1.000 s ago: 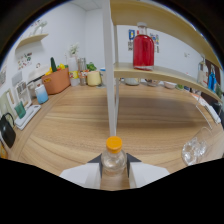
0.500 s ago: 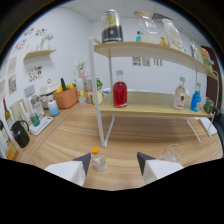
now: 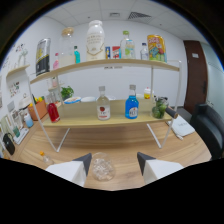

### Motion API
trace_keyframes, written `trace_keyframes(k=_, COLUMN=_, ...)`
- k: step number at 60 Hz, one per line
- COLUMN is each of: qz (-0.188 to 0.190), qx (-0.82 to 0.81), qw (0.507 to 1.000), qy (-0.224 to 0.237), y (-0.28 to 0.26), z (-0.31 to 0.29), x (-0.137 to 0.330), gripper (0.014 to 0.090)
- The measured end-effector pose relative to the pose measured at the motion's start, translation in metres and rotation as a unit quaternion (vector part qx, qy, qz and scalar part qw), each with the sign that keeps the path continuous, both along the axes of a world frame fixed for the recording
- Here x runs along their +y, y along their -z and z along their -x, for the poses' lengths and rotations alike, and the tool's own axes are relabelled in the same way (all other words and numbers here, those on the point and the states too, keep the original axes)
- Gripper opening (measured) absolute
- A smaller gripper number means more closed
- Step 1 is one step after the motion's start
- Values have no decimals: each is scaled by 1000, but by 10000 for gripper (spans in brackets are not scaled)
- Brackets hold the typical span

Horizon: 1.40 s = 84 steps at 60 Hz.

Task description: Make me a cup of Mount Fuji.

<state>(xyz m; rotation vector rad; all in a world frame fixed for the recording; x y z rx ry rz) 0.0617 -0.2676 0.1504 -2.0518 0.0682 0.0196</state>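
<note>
Standing wide apart, the fingers (image 3: 114, 162) flank a clear faceted drinking glass (image 3: 102, 169) resting on the wooden tabletop (image 3: 125, 142), gripping nothing. Beyond, a clear bottle with red label (image 3: 103, 104) and a blue-liquid bottle (image 3: 131, 103) stand on the shelf. Centring the glass before closing should prevent tipping.

Wooden table (image 3: 125, 145) bears glass (image 3: 102, 169), shelf rack (image 3: 110, 117).

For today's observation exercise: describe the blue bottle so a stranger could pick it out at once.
Find the wooden rack against the white wall and look along its lower shelf. Near the middle stand two bottles; the blue bottle is beside the red-labelled bottle. It alone holds bright blue liquid.
</note>
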Motion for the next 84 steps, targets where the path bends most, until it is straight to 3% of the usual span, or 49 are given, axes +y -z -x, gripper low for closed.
trace_keyframes(k=20, qz=-70, qx=-19, qw=997, qy=-21, y=-59, z=-54, x=101, gripper=825)
trace_keyframes(k=33, qz=-74, qx=-35, qw=996, qy=-37, y=-46, z=-62, x=149, gripper=600)
trace_keyframes(k=41, qz=-71, qx=-40, qw=996, qy=-41, y=-38, z=-62, x=162, gripper=384)
trace_keyframes(k=58, qz=-62, qx=-21, qw=997, qy=-40, y=-42, z=-63, x=158, gripper=363)
trace_keyframes(k=71, qz=-72, qx=-7, qw=997, qy=-24, y=-61, z=-60, x=119, gripper=359)
trace_keyframes(k=84, qz=-24, qx=-2, qw=1000, qy=-11, y=-8, z=-46, x=65, gripper=358)
